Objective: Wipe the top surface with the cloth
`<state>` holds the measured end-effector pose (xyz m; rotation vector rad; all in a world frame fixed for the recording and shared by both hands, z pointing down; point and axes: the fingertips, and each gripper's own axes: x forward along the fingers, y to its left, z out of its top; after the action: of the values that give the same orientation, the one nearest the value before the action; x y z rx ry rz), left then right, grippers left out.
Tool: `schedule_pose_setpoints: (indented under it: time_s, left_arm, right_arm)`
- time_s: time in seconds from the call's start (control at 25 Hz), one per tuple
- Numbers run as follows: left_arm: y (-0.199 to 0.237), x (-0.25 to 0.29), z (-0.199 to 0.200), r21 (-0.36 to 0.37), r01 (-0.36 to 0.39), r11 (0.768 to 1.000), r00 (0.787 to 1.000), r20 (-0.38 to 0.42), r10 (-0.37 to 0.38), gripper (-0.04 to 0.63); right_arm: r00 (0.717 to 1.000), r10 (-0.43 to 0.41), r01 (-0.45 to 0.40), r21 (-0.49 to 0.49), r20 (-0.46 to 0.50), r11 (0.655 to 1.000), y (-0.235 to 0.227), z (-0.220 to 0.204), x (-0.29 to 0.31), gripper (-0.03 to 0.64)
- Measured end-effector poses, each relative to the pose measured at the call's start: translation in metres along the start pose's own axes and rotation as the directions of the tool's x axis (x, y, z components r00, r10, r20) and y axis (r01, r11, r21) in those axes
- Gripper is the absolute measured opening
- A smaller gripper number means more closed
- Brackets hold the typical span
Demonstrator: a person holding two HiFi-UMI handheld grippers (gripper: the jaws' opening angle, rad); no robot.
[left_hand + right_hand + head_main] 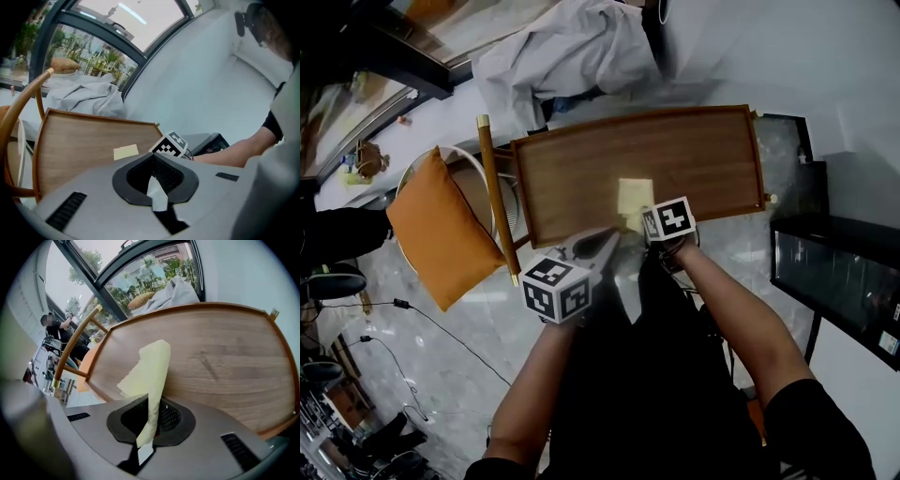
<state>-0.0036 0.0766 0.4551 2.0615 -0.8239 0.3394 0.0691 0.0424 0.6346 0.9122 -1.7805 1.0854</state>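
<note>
Over the tabletop [694, 159], right tongs [152, 417] clamp the cloth [152, 366], its length running away; left tongs [155, 172] closed, empty.

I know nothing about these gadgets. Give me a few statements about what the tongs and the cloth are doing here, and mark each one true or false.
1. The right tongs are clamped on the yellow cloth. True.
2. The left tongs hold the cloth too. False: they are closed on nothing, away from the cloth.
3. The cloth touches a wooden table top. True.
4. The cushion beside the table is blue. False: it is orange.
</note>
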Motion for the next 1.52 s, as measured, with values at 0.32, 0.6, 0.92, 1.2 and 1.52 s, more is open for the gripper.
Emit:
schedule_pose_setpoints:
  time_s: [0.32, 0.6, 0.92, 1.2, 1.52]
  left_arm:
    - [-0.022, 0.049, 0.002, 0.013, 0.022, 1.0, 0.999, -0.035, -0.021, 0.011]
    - [-0.044, 0.092, -0.005, 0.015, 0.036, 0.999, 0.997, -0.068, -0.035, 0.011]
    - [-0.046, 0.122, -0.018, 0.0, 0.021, 1.0, 0.995, -0.101, -0.021, 0.011]
    - [-0.051, 0.125, -0.018, 0.004, 0.019, 1.0, 0.994, -0.11, -0.018, 0.011]
    - [-0.04, 0.107, -0.014, 0.006, 0.0, 1.0, 0.997, -0.082, 0.0, 0.012]
  right_arm:
    - [0.998, -0.051, 0.05, 0.025, 0.023, 0.998, -0.068, -0.004, -0.029, 0.032]
    - [0.994, -0.095, 0.093, 0.043, 0.056, 0.995, -0.127, -0.011, -0.056, 0.032]
    - [0.982, -0.163, 0.154, 0.1, 0.096, 0.983, -0.195, -0.022, -0.088, 0.032]
    - [0.958, -0.273, 0.258, 0.148, 0.092, 0.955, -0.241, -0.035, -0.115, 0.032]
    - [0.906, -0.419, 0.41, 0.132, 0.053, 0.903, -0.271, -0.041, -0.13, 0.032]
